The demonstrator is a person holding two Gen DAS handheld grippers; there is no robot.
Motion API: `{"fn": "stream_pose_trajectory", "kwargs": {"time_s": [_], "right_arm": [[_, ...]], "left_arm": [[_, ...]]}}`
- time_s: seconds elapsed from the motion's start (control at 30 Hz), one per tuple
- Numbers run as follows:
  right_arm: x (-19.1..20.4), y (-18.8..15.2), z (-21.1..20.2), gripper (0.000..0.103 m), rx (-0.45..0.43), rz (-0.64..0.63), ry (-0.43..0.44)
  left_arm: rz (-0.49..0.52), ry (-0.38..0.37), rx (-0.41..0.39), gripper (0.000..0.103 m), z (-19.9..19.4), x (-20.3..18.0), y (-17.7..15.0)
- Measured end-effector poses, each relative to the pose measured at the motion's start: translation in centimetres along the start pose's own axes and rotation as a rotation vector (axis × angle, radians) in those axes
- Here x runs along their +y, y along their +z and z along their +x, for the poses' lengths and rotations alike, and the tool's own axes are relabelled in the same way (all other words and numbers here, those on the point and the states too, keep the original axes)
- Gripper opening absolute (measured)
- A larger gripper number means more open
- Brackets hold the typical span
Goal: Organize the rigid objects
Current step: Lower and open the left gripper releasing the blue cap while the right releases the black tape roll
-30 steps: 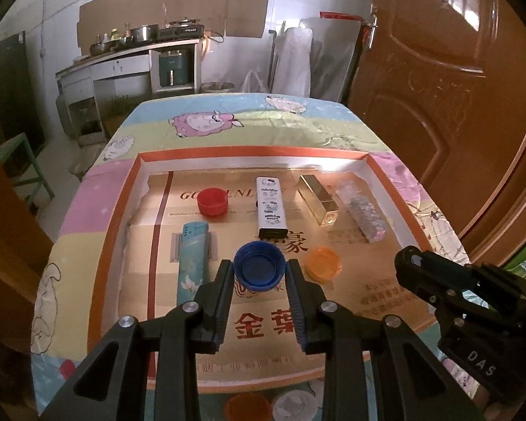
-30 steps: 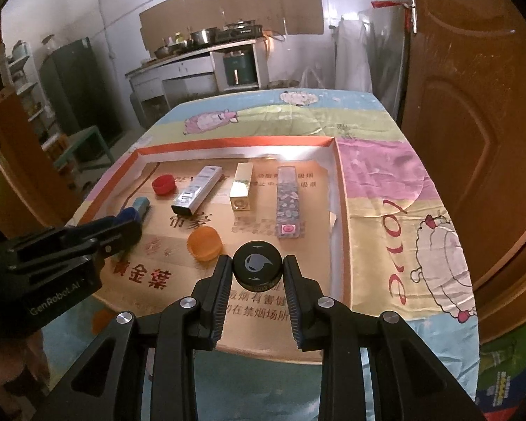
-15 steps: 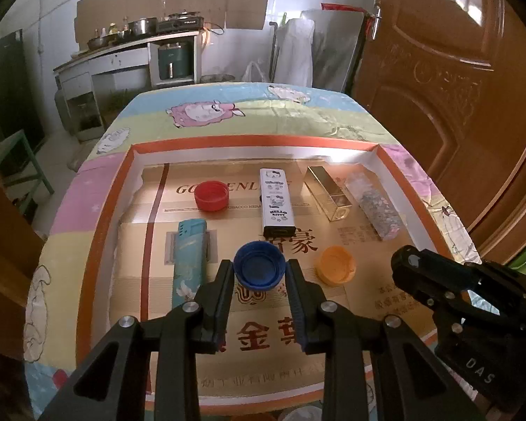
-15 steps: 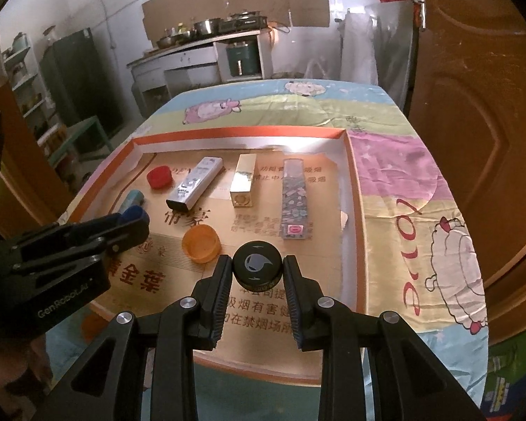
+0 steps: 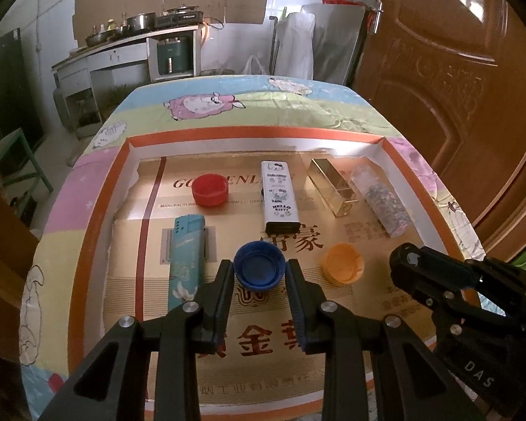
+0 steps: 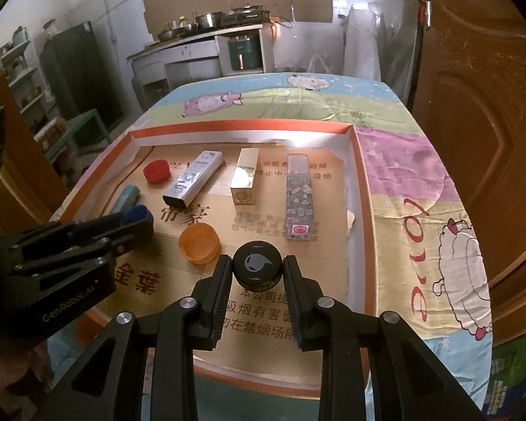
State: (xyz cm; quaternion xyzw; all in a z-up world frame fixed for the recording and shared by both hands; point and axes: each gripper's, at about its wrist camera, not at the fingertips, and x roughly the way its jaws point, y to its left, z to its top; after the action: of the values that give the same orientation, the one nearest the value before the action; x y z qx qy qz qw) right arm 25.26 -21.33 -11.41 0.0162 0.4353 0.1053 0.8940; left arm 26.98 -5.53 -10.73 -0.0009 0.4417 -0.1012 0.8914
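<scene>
Underneath everything, a bench (image 5: 200, 115) is covered by a pastel cloth printed with cartoon sheep, and on it a shallow cardboard tray (image 5: 98, 210) with an orange rim and white walls is laid, its floor lined with printed cardboard. Behind it, a kitchen counter (image 6: 193, 40) loaded with pots and a stove is seen against a white wall, and a brown wooden door (image 5: 438, 80) stands on the right. Inside the tray, a red cap (image 5: 209, 189), a white cartoon-printed box (image 5: 280, 196), a gold box (image 5: 331, 186) and a glittery floral box (image 6: 299, 196) are set toward the far wall, the three boxes roughly side by side. A teal lighter (image 5: 186, 263) lies nearer, beside the left wall, and an orange cap (image 6: 198, 242) rests open side up between the two grippers. The left gripper (image 5: 259, 273) is clamped on a blue cap (image 5: 259, 268), which is pinched near the tips of the fingers (image 5: 221, 291) with its hollow side up, over the middle of the tray. The right gripper (image 6: 257, 270) is clamped likewise on a black cap (image 6: 257, 266) bearing a grey emblem, held between its fingertips over the near right part of the tray floor. Whether either cap touches the cardboard cannot be told.
</scene>
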Motion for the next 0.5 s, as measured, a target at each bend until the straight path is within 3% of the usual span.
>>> {"fn": "stream_pose_trajectory", "kwargs": {"time_s": [0.5], "right_arm": [[-0.34, -0.11, 0.90, 0.031, 0.019, 0.006, -0.008]], "left_arm": [[0.001, -0.001, 0.016, 0.031, 0.87, 0.13, -0.24]]}}
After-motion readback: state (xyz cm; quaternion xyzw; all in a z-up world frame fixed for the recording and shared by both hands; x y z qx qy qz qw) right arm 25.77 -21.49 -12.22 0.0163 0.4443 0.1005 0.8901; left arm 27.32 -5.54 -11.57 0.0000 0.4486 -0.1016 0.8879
